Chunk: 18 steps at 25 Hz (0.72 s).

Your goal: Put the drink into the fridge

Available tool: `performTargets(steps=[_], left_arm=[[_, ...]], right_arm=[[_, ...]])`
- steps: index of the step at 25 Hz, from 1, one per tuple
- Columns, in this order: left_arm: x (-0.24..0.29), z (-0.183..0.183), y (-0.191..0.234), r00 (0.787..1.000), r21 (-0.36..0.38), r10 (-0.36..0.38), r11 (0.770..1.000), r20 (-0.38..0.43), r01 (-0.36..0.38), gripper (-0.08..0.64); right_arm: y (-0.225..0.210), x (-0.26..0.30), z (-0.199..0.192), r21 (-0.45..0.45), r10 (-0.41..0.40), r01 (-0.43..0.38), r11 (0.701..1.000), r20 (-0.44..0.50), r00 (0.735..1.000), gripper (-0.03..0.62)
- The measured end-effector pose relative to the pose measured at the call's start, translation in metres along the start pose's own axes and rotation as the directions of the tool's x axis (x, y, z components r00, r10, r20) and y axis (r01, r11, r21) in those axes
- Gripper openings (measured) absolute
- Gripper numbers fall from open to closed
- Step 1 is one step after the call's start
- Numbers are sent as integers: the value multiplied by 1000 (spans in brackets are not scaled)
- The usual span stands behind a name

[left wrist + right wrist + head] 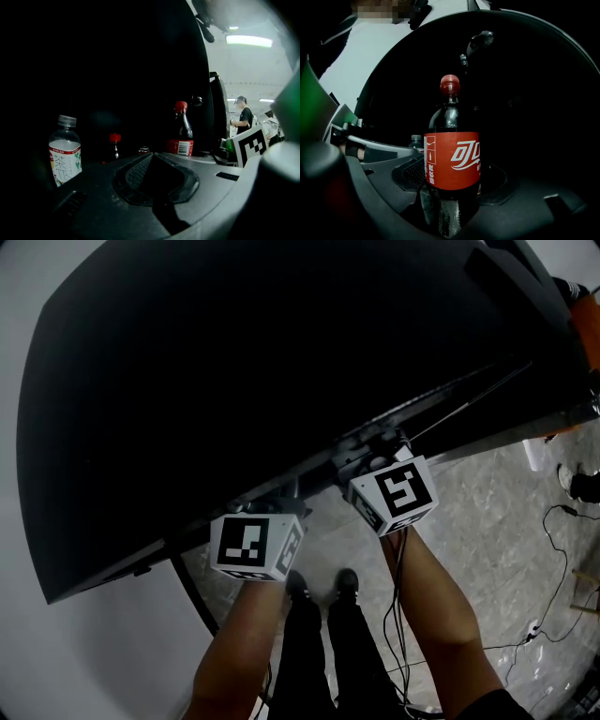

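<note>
A cola bottle (452, 159) with a red cap and red label stands upright between the jaws of my right gripper (452, 190), which is shut on its lower body. The left gripper view shows the same cola bottle (182, 131) ahead to the right in a dark space. My left gripper (152, 157) is shut with nothing in it. In the head view both marker cubes, left (255, 545) and right (394, 493), sit at the edge of a big black fridge panel (234, 362) that hides the jaws and the bottle.
A clear tea bottle (64, 151) with a white label stands at the left. A small dark bottle with a red cap (114, 146) stands further back. A person (242, 117) stands far off to the right. Cables (553, 587) lie on the floor.
</note>
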<state>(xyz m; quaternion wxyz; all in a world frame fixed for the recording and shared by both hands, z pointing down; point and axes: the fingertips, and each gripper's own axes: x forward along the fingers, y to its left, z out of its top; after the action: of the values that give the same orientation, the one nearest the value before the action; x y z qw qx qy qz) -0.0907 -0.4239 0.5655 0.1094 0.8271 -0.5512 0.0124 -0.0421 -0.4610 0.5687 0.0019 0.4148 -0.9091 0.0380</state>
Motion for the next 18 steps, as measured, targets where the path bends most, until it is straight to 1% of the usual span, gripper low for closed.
performTargets(steps=[4, 9, 14, 18], left_arm=[[1, -11, 2, 1000, -26, -5, 1000, -12, 5, 11], [3, -9, 2, 1000, -1, -6, 1000, -13, 6, 11], [0, -22, 3, 1000, -23, -8, 1000, -29, 7, 11], [-2, -25, 4, 999, -20, -6, 1000, -36, 5, 11]], right_arm=[[1, 4, -5, -2, 5, -5, 1000, 3, 1000, 328], [2, 6, -10, -7, 7, -7, 1000, 2, 1000, 328], [4, 6, -11, -25, 25, -24, 999, 12, 1000, 328], [6, 6, -11, -40, 22, -22, 999, -16, 1000, 328]])
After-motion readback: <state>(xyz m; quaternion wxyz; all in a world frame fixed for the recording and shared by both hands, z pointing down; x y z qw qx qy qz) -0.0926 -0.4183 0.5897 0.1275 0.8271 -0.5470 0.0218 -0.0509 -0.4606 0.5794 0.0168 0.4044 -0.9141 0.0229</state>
